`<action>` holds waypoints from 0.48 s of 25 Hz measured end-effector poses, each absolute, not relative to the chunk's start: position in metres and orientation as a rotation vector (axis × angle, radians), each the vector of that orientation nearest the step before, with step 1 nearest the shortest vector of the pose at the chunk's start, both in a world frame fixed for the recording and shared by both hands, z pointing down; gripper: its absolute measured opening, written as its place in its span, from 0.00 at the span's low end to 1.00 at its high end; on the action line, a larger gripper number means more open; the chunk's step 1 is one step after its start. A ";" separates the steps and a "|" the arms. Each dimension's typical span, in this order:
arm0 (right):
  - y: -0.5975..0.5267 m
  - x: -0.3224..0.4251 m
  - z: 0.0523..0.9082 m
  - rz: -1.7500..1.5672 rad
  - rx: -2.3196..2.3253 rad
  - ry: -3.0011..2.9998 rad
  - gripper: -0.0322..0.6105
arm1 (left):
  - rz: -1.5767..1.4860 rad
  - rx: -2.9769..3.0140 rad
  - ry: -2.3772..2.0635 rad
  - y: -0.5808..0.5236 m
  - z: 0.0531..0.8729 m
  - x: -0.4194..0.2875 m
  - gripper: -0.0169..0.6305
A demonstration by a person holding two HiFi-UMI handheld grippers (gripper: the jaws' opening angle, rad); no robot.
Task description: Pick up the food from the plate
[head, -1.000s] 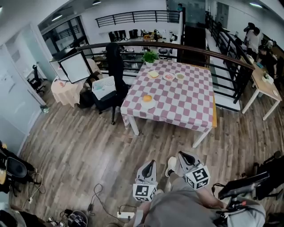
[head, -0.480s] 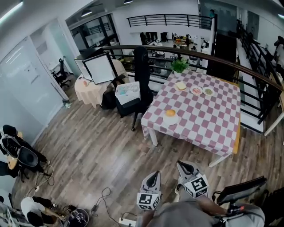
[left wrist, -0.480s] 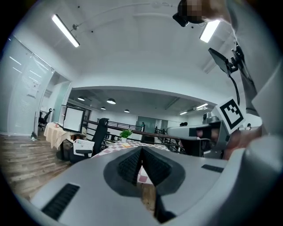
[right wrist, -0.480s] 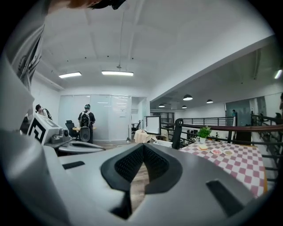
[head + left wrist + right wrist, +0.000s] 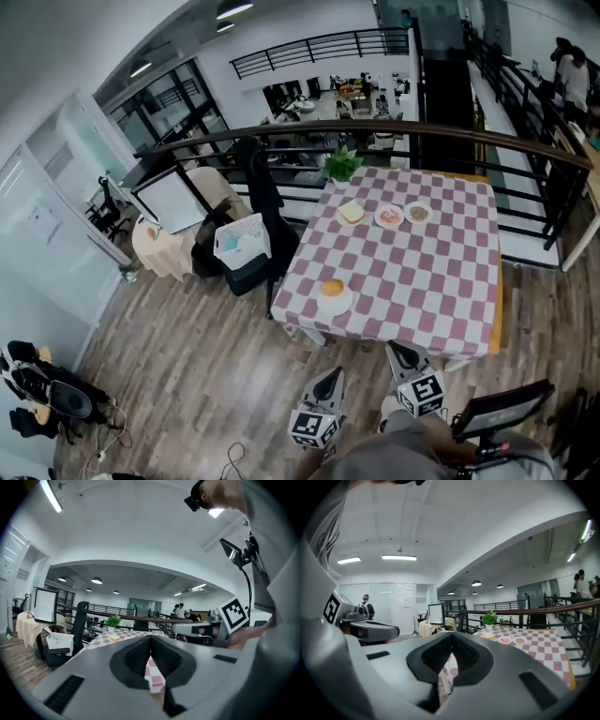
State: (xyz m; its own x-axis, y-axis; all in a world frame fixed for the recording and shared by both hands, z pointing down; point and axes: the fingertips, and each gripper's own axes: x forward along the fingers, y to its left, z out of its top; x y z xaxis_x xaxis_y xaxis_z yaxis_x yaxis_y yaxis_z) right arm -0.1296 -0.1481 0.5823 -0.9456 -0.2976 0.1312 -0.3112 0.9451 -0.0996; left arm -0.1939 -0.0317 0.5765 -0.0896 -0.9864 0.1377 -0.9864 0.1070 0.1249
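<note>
The left gripper and right gripper pointed forward side by side, jaws pressed together, empty. The bun on its plate lay ahead of both jaws, nearer than half a second earlier.

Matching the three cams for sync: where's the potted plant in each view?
Head view: potted plant upper middle, at the far left corner of the table, next to the railing.
Left gripper view: left of centre, at the table's far end.
Right gripper view: right of centre, left of the small plates.
Shared landmark: the pink-and-white checkered table, seen in all three.
</note>
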 end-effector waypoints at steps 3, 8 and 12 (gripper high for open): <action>-0.208 -0.127 0.568 0.155 0.572 -3.002 0.07 | -0.024 2.045 -2.162 -0.086 0.562 -0.197 0.01; -0.269 -0.112 0.560 0.202 0.750 -2.971 0.07 | -0.154 2.151 -1.984 -0.153 0.545 -0.194 0.02; -0.289 -0.094 0.550 0.177 0.881 -2.946 0.06 | -0.232 2.275 -1.879 -0.181 0.529 -0.180 0.02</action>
